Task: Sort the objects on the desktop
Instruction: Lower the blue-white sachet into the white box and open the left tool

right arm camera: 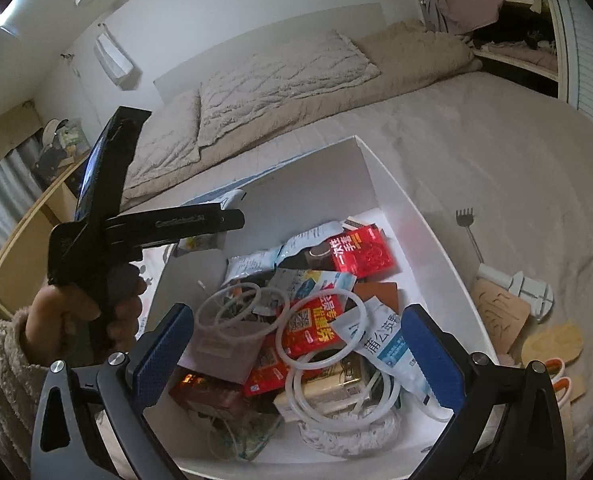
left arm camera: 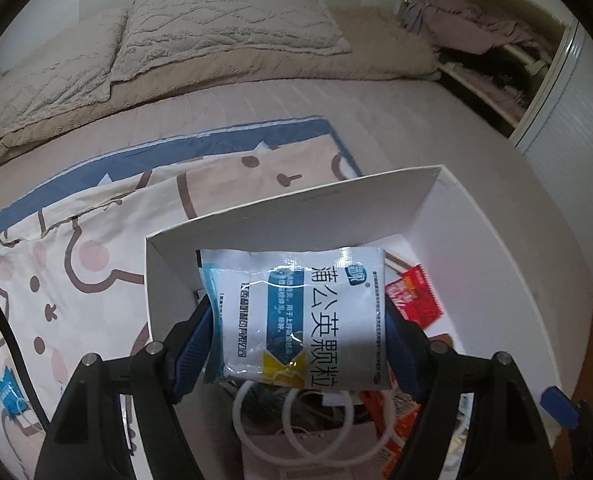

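My left gripper (left arm camera: pixel 300 320) pinches the white-and-blue medicine sachet (left arm camera: pixel 296 312) over the white cardboard box (left arm camera: pixel 496 240), frame centre; I'd release low. Right gripper (right arm camera: pixel 296 356) gapes wide.

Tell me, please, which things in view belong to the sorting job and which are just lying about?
Part of the job:
- white-and-blue medicine sachet, clamped in the left gripper
- white cardboard box
- red printed packet and white plastic rings inside it
- open right gripper above the box

Lying about:
- beige quilted pillows
- metal back scratcher
- cartoon-print sheet
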### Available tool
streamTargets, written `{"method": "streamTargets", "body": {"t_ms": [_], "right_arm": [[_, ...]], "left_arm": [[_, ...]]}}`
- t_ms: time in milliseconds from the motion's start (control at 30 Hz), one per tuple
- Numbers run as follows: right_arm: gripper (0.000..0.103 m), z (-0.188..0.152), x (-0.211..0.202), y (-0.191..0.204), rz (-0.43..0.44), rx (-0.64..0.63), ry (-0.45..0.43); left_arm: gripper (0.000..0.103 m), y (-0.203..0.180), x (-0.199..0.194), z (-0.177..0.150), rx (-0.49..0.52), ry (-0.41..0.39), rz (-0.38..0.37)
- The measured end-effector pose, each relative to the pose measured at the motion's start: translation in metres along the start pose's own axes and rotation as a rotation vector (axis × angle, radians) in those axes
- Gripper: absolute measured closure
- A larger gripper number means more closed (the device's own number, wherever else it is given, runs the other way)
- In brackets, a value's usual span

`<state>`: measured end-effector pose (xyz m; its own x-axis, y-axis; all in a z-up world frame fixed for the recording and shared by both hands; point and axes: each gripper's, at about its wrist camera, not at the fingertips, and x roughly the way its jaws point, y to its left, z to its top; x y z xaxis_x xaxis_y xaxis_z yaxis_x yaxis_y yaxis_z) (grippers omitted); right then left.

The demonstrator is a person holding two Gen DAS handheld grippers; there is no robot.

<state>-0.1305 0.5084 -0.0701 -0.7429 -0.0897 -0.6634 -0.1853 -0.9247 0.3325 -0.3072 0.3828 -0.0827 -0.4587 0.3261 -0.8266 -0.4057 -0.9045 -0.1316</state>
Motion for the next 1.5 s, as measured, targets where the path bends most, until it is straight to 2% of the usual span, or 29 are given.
{"method": "streamTargets", "body": {"t_ms": [133, 167, 233, 267, 467, 733, 867, 1033, 1233, 1500], "right_arm": [[0.000, -0.003, 0.001, 0.001, 0.010, -0.006, 0.004], [0.000, -0.003, 0.001, 0.001, 0.012, -0.007, 0.003], [0.000, -0.004, 0.000, 0.001, 0.012, -0.006, 0.000], [0.000, -0.004, -0.001, 0.001, 0.012, -0.007, -0.001], [0.000, -0.005, 0.000, 0.003, 0.009, -0.014, -0.003], [0.000, -0.004, 0.000, 0.005, 0.020, -0.006, -0.002], [0.000, -0.004, 0.002, 0.006, 0.020, -0.009, -0.001], [0.000, -0.006, 0.003, 0.006, 0.020, -0.007, 0.004], [0.000, -0.007, 0.001, 0.007, 0.018, -0.005, -0.006], [0.000, -0.006, -0.017, 0.015, 0.003, -0.022, -0.083]], "left_arm": [[0.024, 0.002, 0.010, 0.000, 0.011, 0.002, 0.085], [0.021, 0.002, 0.012, 0.000, 0.017, -0.002, 0.107], [0.011, 0.003, 0.013, 0.000, 0.024, -0.017, 0.122], [0.011, 0.004, 0.012, -0.001, 0.028, -0.029, 0.122], [0.006, 0.007, 0.008, -0.002, 0.030, -0.041, 0.037], [0.003, 0.009, 0.006, -0.001, 0.009, -0.037, -0.005], [0.001, 0.010, 0.001, 0.003, -0.004, -0.050, -0.061], [0.001, 0.003, -0.006, 0.005, 0.048, -0.089, -0.027], [0.001, 0.009, -0.011, 0.001, 0.040, -0.093, -0.037], [0.001, 0.018, -0.035, -0.010, 0.049, -0.127, -0.032]]}}
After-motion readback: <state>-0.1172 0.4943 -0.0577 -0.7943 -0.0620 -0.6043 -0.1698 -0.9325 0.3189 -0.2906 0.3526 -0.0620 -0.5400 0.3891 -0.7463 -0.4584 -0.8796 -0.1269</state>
